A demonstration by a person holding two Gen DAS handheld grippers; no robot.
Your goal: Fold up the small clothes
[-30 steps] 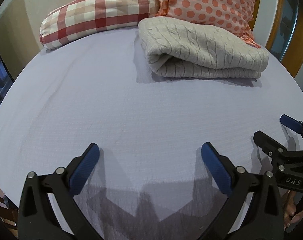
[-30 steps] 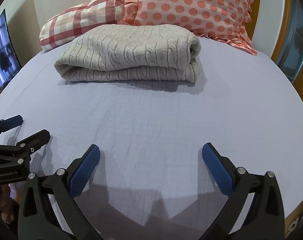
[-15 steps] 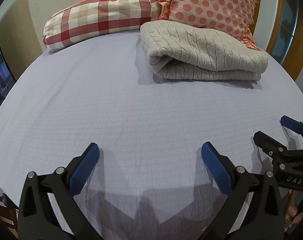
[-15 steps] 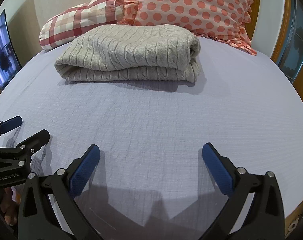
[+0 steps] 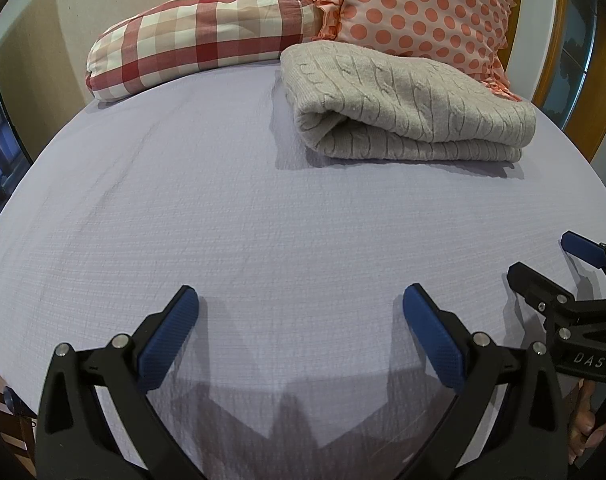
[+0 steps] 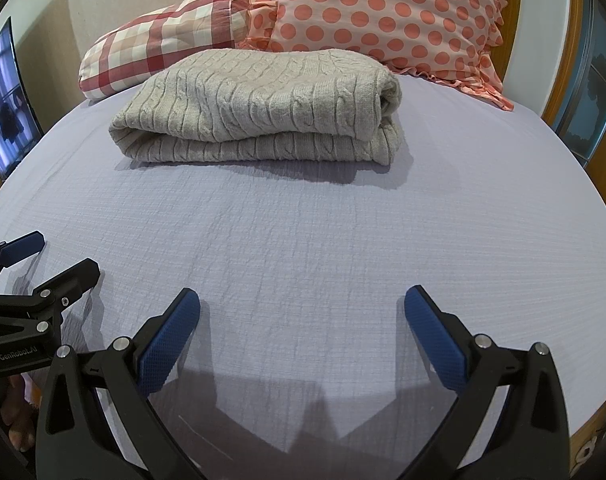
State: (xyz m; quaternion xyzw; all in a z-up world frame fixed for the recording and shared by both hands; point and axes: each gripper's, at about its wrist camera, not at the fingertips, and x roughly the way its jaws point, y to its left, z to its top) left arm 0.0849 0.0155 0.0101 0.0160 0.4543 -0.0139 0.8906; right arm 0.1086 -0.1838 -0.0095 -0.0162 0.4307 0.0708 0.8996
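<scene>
A beige cable-knit sweater (image 5: 407, 104) lies folded in a neat stack on the lavender bed sheet (image 5: 231, 208), near the pillows; it also shows in the right wrist view (image 6: 259, 104). My left gripper (image 5: 299, 308) is open and empty, low over the sheet near the front edge, well short of the sweater. My right gripper (image 6: 301, 306) is open and empty too, beside the left one. Each gripper shows in the other's view: the right gripper at the right edge (image 5: 543, 264), the left gripper at the left edge (image 6: 53, 256).
A red checked pillow (image 5: 199, 36) and an orange polka-dot pillow (image 5: 419, 12) lean at the head of the bed behind the sweater. A wooden frame (image 6: 575, 92) runs along the right side. A screen (image 6: 3, 92) stands at the left.
Both grippers have shifted slightly; the sweater sits a little lower in the left wrist view. Both stay open and the sweater has not moved.
</scene>
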